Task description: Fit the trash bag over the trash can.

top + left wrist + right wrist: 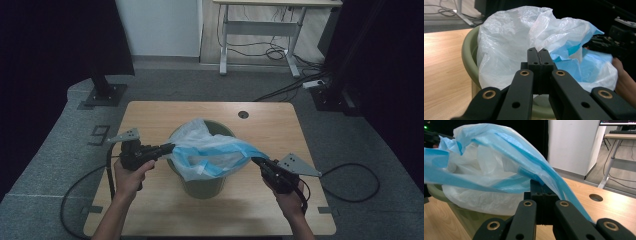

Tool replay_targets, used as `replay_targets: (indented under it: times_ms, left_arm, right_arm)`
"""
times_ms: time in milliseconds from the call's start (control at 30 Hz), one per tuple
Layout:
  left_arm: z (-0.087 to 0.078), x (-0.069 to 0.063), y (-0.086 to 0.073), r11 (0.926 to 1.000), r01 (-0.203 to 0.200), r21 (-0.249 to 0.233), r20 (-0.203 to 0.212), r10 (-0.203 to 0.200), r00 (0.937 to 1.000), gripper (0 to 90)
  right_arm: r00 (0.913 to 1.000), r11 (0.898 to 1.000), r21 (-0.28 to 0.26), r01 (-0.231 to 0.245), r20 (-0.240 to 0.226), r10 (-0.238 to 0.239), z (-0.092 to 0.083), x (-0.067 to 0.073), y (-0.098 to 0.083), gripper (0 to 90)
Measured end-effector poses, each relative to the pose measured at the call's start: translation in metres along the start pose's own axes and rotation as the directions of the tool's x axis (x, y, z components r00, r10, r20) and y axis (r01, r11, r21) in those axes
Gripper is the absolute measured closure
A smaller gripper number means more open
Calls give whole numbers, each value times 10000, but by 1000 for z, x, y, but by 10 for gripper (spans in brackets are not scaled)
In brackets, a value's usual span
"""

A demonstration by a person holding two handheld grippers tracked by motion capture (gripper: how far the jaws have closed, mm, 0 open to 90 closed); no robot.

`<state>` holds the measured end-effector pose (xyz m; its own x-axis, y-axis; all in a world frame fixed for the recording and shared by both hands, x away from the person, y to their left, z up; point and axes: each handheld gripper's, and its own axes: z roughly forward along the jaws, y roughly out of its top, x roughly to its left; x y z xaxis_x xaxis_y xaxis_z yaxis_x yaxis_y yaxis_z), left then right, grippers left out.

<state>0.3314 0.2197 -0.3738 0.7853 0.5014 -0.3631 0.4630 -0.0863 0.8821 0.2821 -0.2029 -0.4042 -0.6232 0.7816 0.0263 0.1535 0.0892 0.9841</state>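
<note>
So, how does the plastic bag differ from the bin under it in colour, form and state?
The plastic bag is thin, see-through white and blue, while the bin is solid olive green. The bag is crumpled and stretched sideways between the left gripper and right gripper; the bin stands upright and round on the table. Both sit at the table's middle.

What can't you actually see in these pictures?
- Inside of the green bin: covered by the plastic bag, high view.
- Left gripper fingertips' grip on the bag: hidden by folds.
- Right gripper fingertips: draped by blue film.
- Bin's base: cut off, both gripper views.
</note>
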Motion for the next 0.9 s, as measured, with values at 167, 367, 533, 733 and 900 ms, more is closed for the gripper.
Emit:
replay_targets:
  times_ms: [167, 367, 533, 733, 900]
  left_arm:
    - [-2, 2, -1, 9997, -128, 187, -50, 129, 9999, 899]
    - [-4, 8, 2, 10000, -69, 32, -234, 70, 9997, 900]
    - [-2, 14, 9, 9998, -170, -57, -332, 168, 9993, 899]
    - [9, 21, 20, 9997, -194, -125, -297, 190, 9994, 900]
    - [14, 19, 24, 9994, -316, -122, -217, 313, 9993, 899]
  right_arm:
    - [9998, 9999, 14, -167, -92, 168, -1, -3, -3, 891]
    - [9999, 9999, 55, -153, -26, 153, 7, -1, -1, 891]
    - [9996, 10000, 88, 4, 289, -7, 25, -7, 8, 891]
    - [9983, 9999, -92, -138, 570, 143, 33, -25, 23, 891]
    - [9958, 9981, -504, -349, 831, 390, 25, -41, 38, 891]
